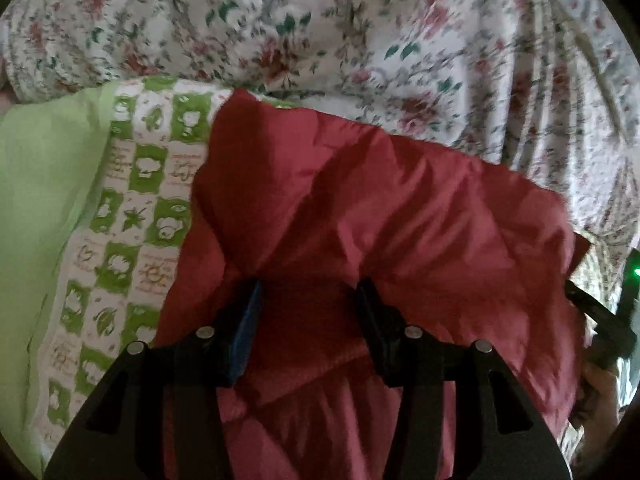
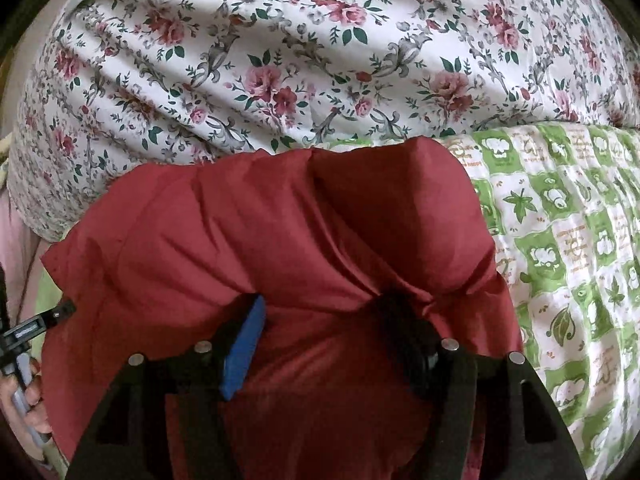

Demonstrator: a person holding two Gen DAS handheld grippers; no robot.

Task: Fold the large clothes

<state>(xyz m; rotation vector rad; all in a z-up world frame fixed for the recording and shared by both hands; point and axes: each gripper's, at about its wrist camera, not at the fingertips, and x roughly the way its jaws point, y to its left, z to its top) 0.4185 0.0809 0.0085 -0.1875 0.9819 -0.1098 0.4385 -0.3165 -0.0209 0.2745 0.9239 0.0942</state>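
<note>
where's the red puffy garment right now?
The red puffy garment fills the centre of both wrist views, bunched between each gripper's fingers, lying on the green-and-white checked blanket with the floral bedsheet behind it.

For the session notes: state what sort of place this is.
Most likely a bedroom, on a bed: a rumpled floral quilt, a green-and-white patterned blanket over it, and a red padded garment lying on top for folding.

Each gripper is matte black: the left gripper (image 1: 308, 300) and right gripper (image 2: 320, 320) share angular cut-out frames, four round silver pins, and one blue pad apiece; the opposite pad looks black, perhaps shadowed.
</note>
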